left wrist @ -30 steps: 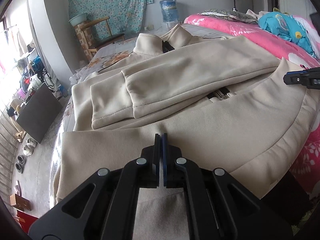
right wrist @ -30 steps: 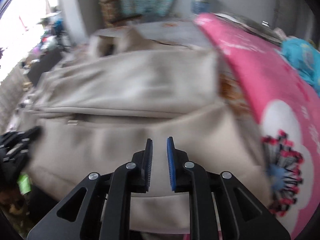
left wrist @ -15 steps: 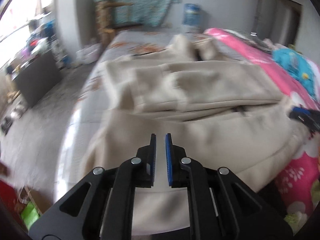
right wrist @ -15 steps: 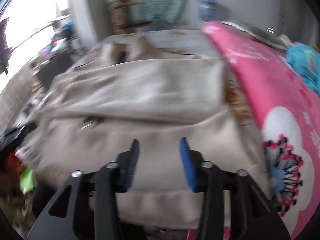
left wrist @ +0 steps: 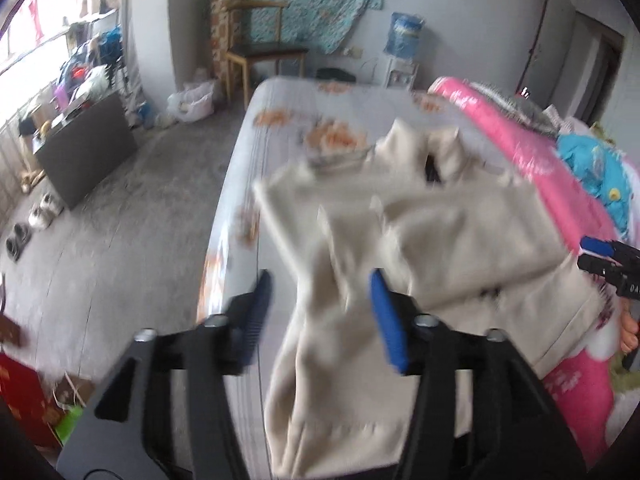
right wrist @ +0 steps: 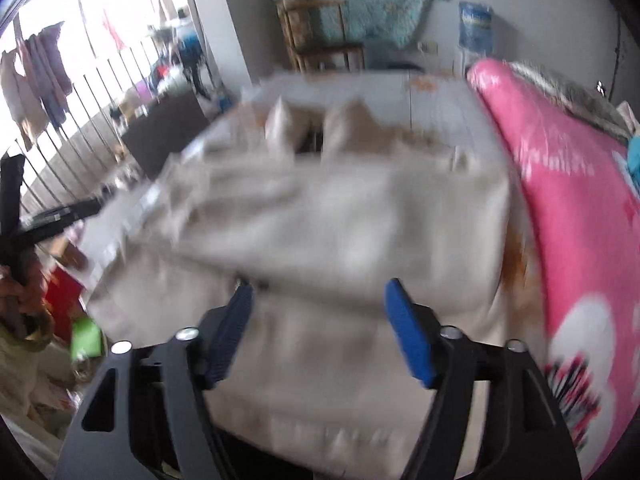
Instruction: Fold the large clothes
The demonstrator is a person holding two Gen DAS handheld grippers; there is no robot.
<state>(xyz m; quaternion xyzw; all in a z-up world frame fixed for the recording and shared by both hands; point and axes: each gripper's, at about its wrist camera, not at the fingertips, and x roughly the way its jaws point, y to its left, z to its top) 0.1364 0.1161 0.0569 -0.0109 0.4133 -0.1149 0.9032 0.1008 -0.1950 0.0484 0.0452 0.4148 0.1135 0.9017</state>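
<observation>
The beige jacket (left wrist: 460, 236) lies spread across the bed (left wrist: 288, 104), its collar toward the far end and its hem hanging over the near edge, sleeves laid across the chest. It sits just beside the pink quilt (left wrist: 520, 140), which runs along the jacket's right side. That flat, sleeves-in layout looks like a half-finished fold: the body is squared up so that the next crease can be taken lengthwise or across (my reading, not something the blurred views confirm).

The left gripper (left wrist: 324, 312) stands released, its blue pads apart above the jacket's near left corner; cloth shows between them but neither pad presses on it. The right gripper (right wrist: 320, 320) is likewise spread wide over the near hem, nothing clamped. Its tip also shows at the jacket's right edge in the left wrist view.

Against a second ago, both grippers have just been opening: then the left was clenched tight over the hem and the right nearly so. Both views now take in more of the bed and the floor (left wrist: 120, 248) beyond the jacket, so the hands seem to have lifted away after letting the hem go.
</observation>
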